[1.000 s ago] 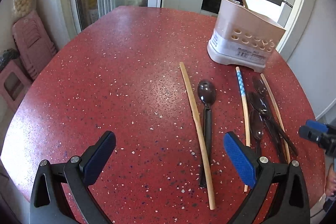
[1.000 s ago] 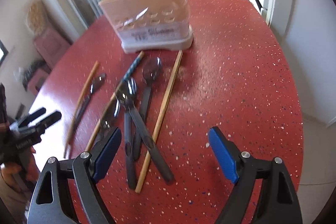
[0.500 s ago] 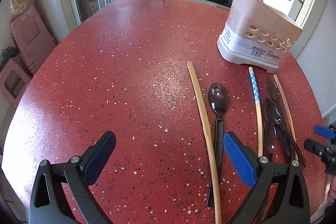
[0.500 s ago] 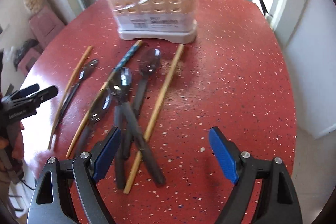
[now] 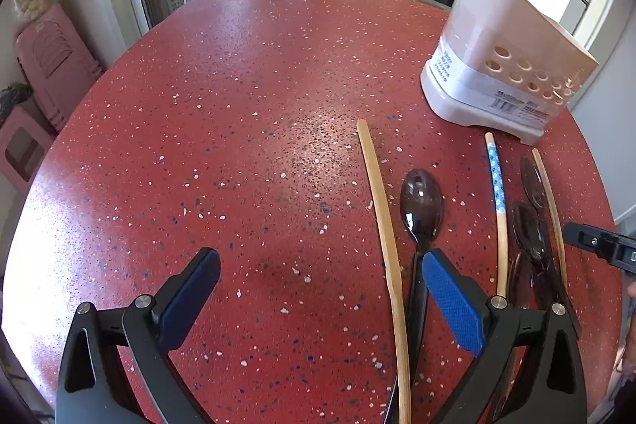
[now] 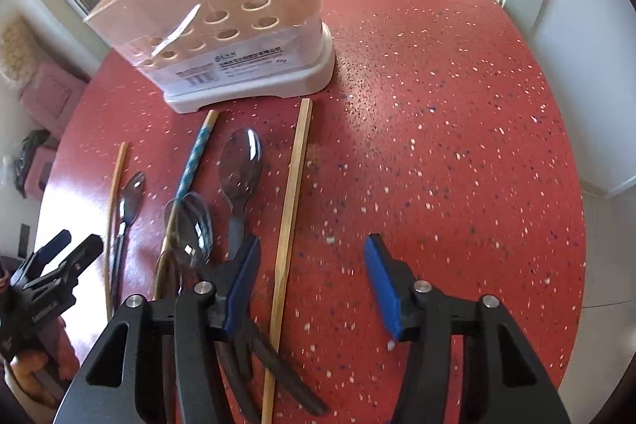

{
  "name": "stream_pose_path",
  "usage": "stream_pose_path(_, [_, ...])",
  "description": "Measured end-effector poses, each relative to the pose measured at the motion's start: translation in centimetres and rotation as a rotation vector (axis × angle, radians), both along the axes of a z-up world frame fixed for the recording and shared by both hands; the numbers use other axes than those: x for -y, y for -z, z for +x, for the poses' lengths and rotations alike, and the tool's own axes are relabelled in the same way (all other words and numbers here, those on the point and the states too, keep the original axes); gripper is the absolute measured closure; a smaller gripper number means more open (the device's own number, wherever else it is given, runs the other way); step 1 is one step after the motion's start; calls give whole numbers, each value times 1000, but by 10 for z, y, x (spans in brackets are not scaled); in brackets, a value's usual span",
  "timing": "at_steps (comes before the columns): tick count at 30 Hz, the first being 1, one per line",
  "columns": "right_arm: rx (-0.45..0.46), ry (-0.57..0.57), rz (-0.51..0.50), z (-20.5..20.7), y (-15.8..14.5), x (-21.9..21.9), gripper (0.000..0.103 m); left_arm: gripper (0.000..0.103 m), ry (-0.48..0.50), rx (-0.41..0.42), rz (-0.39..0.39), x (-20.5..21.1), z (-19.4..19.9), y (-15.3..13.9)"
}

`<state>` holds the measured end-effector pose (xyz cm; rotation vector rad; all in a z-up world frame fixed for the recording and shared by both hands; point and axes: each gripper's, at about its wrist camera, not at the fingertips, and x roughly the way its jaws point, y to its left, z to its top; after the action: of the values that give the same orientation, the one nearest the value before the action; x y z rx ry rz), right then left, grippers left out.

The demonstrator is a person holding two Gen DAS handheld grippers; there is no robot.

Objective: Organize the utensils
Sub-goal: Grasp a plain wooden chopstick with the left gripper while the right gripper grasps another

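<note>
- Utensils are all laid out on the red speckled table (image 5: 222, 130), which takes up pretty much the whole left wrist view.
- Next biggest is the beige utensil holder (image 6: 222, 26), up at 11 o'clock in the right wrist view and 2 o'clock in the left one. It's got round holes in the wall, a white base, and a couple of wooden sticks poking out the top.
- left gripper (image 5: 320, 289) hangs low over the table with its blue pads spread wide and nothing between them. Its right finger sits over the handle of a dark spoon (image 5: 421, 201).
- right gripper (image 6: 310, 281) is spread wide too, also empty, and a plain bamboo chopstick (image 6: 292, 193) runs up through the gap near its left pad.
- Loose stuff at 9 to 11 o'clock of the right gripper: a clear grey spoon (image 6: 240, 161), another spoon bowl (image 6: 192, 225) overlapping it lower down, a blue-patterned chopstick (image 6: 194, 157), plus a smaller spoon (image 6: 131, 193) just beside a thin chopstick (image 6: 115, 185) furthest left.
- The handles cross in a pile under the right gripper, can't tell which is on top.
</note>
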<state>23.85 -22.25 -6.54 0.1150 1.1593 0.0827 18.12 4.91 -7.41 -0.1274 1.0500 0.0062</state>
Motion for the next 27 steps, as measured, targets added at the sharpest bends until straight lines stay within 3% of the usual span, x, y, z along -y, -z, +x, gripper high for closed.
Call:
stream_pose_path(14, [-37, -48, -186, 25, 2, -35, 55, 0, 28, -59, 71, 0, 12, 9])
stream_pose_path(20, [-69, -63, -195, 31, 1, -46, 57, 0, 67, -88, 79, 2, 18, 7])
stream_pose_path(23, [-78, -76, -194, 37, 3, -46, 65, 0, 87, -110, 75, 2, 19, 6])
stream_pose_path(27, [-73, -81, -195, 39, 4, -51, 73, 12, 132, -130, 78, 8, 23, 2])
